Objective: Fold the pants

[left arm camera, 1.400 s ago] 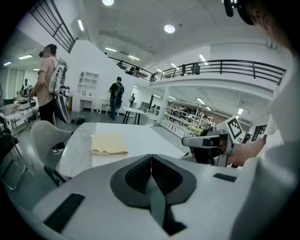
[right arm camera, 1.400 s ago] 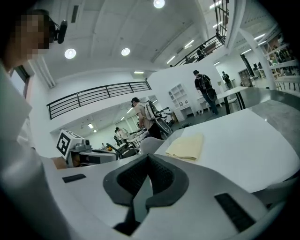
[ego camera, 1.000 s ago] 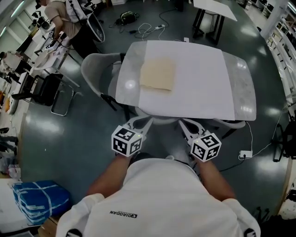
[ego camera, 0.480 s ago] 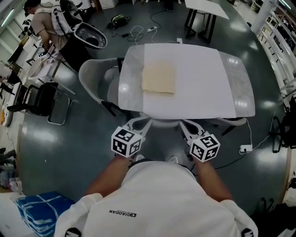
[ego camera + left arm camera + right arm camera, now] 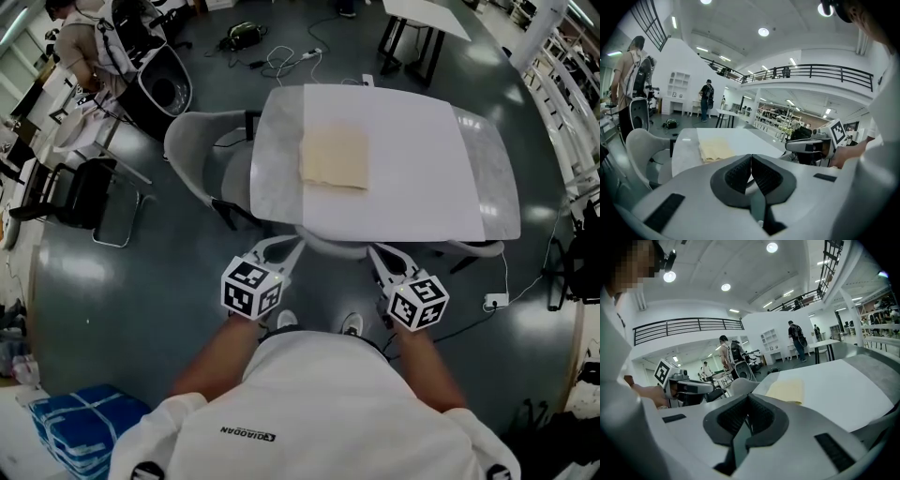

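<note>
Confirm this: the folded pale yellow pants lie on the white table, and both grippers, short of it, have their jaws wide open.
Wrong on the jaws: the gripper views show the left gripper and the right gripper shut, empty. The rest stands: the folded pale yellow pants lie on the white table, both grippers short of it.

1. We see a dark, glossy floor [image 5: 141, 281] under round ceiling lights [image 5: 763, 32].
2. A white table [image 5: 487, 187] stands mid-room, with a grey chair [image 5: 202, 155] at its left edge.
3. Cables [image 5: 291, 61] lie on the floor past the table's far edge.
4. A black chair [image 5: 84, 187] stands further left.
5. White walls [image 5: 689, 58] rise behind, with a railed balcony [image 5: 811, 70] above.
</note>
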Available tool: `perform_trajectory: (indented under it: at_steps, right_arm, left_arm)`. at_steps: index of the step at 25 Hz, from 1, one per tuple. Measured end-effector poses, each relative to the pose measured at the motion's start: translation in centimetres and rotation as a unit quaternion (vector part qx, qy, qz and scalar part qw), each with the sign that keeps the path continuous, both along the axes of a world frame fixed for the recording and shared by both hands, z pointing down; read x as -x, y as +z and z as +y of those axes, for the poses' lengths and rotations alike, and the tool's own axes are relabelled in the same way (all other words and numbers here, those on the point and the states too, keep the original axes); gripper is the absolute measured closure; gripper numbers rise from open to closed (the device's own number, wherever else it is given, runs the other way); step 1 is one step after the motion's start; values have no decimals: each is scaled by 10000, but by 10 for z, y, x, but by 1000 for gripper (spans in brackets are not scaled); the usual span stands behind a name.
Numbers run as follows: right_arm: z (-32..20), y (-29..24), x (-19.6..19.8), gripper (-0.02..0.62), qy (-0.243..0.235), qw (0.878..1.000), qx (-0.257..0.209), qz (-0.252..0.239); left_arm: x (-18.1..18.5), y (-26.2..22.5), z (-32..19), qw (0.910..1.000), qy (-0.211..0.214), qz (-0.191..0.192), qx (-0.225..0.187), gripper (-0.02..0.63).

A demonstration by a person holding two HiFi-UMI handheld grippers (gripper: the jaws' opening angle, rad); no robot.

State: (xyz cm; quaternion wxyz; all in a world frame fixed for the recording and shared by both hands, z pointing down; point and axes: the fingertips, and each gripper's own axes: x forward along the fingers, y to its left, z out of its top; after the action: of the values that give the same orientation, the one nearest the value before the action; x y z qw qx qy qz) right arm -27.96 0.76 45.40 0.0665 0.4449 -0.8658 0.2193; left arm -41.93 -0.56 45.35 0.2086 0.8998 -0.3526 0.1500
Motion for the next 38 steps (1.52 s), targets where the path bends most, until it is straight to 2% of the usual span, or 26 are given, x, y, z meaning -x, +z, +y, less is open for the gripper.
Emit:
perform_trajectory:
  at_steps: [12,38]
  right_arm:
    - [-3,16,32,575,-160,9996,212,69]
    - [5,9,46,575,-190,9997,165,72]
  left_arm:
    - [32,10,3,9999,-104,-23,81,577]
    - [38,11,7,9999,-50,87,75,577]
